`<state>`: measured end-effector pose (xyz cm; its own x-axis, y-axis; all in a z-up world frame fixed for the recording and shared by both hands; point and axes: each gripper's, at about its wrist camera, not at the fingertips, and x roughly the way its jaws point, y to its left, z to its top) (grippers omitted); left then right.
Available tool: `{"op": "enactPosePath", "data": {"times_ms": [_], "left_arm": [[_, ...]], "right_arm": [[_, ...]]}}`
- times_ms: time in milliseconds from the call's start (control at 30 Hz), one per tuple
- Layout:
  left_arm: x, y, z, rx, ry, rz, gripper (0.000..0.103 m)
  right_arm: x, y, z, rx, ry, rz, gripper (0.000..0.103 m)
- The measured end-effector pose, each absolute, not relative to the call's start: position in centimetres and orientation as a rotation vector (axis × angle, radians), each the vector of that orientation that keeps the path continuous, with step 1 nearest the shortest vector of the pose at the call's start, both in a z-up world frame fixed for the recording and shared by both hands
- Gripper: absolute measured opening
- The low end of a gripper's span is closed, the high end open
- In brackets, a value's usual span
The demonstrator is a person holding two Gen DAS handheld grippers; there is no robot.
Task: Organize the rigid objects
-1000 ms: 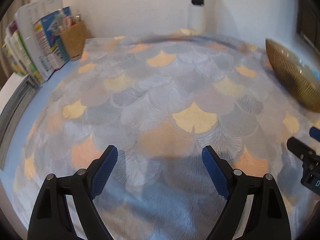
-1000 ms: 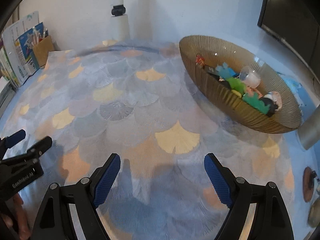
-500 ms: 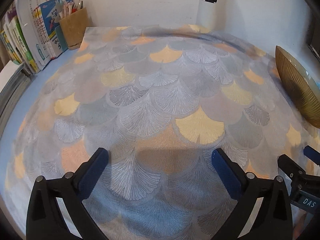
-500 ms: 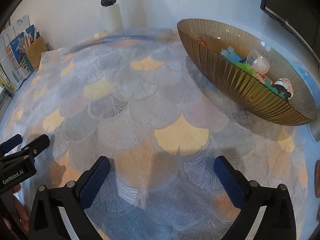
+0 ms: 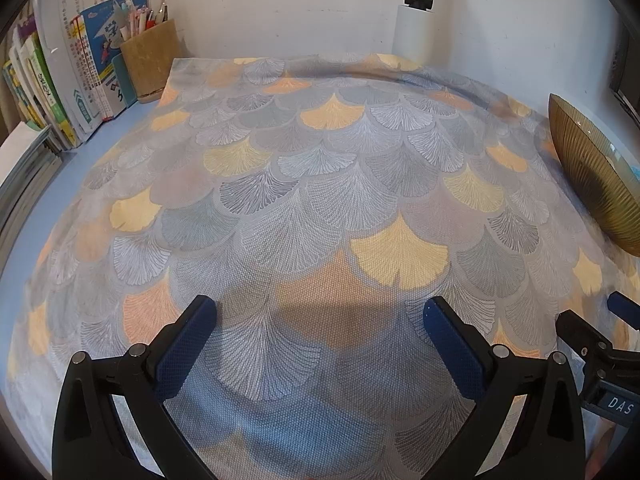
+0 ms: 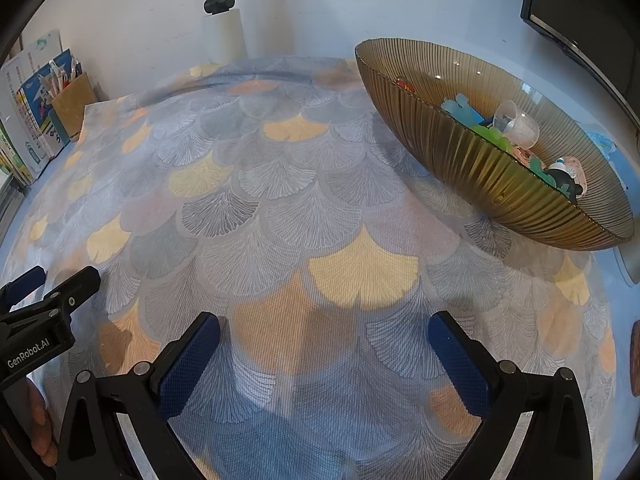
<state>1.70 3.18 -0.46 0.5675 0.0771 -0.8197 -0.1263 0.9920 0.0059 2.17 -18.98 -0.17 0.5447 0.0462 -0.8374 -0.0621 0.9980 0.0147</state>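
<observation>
Both your claws, left claw [image 5: 320, 344] and right claw [image 6: 324, 354], gape wide, empty, left of the bowl [image 6: 472, 168]. Toys [image 6: 520, 132] sit inside; next reach there.

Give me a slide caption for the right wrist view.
Open right gripper hovers over the patterned cloth; toys sit in the amber bowl.

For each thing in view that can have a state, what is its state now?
left gripper: open, nothing between the fingers.
right gripper: open, nothing between the fingers.
amber bowl: upright on the tablecloth, holding small toys.
clear cup: lying on its side in the bowl.
pen holder: upright, full of pens.
books: standing, leaning.
</observation>
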Motion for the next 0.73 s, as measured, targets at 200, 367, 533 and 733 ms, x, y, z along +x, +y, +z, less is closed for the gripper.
{"op": "enactPosePath", "data": {"times_ms": [200,367,533,733], "left_arm": [[1.68,3.18,-0.46,-0.055,0.96,0.119,0.103],[1.67,3.2,-0.5,-0.053,0.96,0.115,0.103],[1.63,3.24,-0.45,-0.049,0.96,0.105,0.103],[1.61,3.22,-0.47,-0.046,0.96,0.103,0.103]], "right_arm": [[2.17,-19.0,-0.15,-0.018,0.993,0.065,0.103],[2.16,-18.98,-0.17,-0.018,0.992,0.066,0.103],[2.16,-18.98,-0.19,-0.018,0.992,0.066,0.103],[2.15,-18.98,-0.2,-0.018,0.992,0.066,0.103]]}}
